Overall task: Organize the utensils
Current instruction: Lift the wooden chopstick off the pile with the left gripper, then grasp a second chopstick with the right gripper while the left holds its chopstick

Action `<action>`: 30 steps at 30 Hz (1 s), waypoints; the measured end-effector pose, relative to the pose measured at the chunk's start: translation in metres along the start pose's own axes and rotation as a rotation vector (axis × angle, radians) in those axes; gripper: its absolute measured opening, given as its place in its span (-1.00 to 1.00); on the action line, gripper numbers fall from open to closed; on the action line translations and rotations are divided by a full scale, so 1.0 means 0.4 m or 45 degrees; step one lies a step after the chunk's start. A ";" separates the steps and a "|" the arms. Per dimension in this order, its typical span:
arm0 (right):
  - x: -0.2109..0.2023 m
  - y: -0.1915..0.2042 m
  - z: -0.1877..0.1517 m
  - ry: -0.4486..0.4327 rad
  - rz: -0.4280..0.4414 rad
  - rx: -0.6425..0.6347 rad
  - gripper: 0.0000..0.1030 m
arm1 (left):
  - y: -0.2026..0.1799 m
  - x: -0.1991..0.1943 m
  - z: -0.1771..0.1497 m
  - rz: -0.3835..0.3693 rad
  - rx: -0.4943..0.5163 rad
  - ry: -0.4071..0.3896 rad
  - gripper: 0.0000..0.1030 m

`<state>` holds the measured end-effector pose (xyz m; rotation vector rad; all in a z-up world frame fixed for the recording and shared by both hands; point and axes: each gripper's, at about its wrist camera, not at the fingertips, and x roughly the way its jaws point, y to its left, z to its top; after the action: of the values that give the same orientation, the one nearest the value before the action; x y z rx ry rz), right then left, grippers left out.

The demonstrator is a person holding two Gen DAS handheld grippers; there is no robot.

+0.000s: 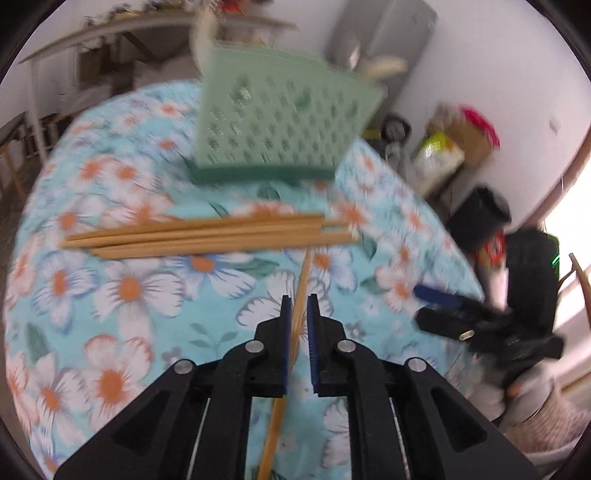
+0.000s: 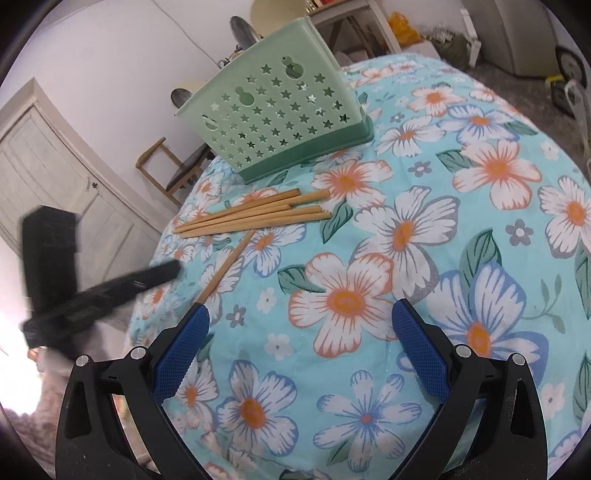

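Note:
A pale green star-holed utensil basket [image 1: 280,122] [image 2: 280,110] stands at the far side of the round table. Several wooden chopsticks [image 1: 207,234] [image 2: 255,216] lie bundled on the cloth in front of it. One single chopstick [image 1: 303,280] [image 2: 225,266] lies apart, pointing toward the bundle. My left gripper [image 1: 297,299] hovers over this single chopstick with only a narrow gap between its jaws; the stick shows through the gap and is not pinched. In the right wrist view the left gripper [image 2: 166,271] is blurred, beside the stick. My right gripper [image 2: 301,314] [image 1: 428,306] stands wide open and empty over the cloth.
The table wears a light blue flowered cloth [image 2: 406,229] and drops away at the left edge [image 2: 155,258]. Spoon-like utensils [image 2: 243,29] stick up from the basket. A wooden chair [image 2: 166,170], boxes [image 1: 454,144] and a door [image 2: 55,166] are beyond the table.

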<state>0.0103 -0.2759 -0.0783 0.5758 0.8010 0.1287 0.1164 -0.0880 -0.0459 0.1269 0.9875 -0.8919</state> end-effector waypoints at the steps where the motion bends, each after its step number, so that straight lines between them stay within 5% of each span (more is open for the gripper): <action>1: -0.003 -0.005 0.001 0.005 0.012 0.012 0.85 | -0.002 0.027 0.007 0.005 0.026 0.048 -0.84; 7: -0.009 -0.026 0.009 0.024 0.067 0.080 0.85 | -0.019 0.105 0.020 0.007 0.110 0.169 -0.82; 19: -0.001 -0.015 0.034 0.089 0.022 0.120 0.84 | -0.033 0.109 0.016 0.078 0.131 0.091 -0.89; 25: -0.005 0.076 0.071 0.057 -0.184 -0.194 0.40 | 0.017 0.055 0.015 0.070 0.005 0.021 -0.89; 30: 0.050 0.180 0.103 0.056 -0.251 -0.557 0.06 | 0.114 -0.046 0.006 0.061 -0.207 -0.097 -0.89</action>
<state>0.0612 -0.2271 -0.0301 0.0800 0.8364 0.1305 0.1457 -0.0484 -0.0435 -0.0209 0.9776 -0.7639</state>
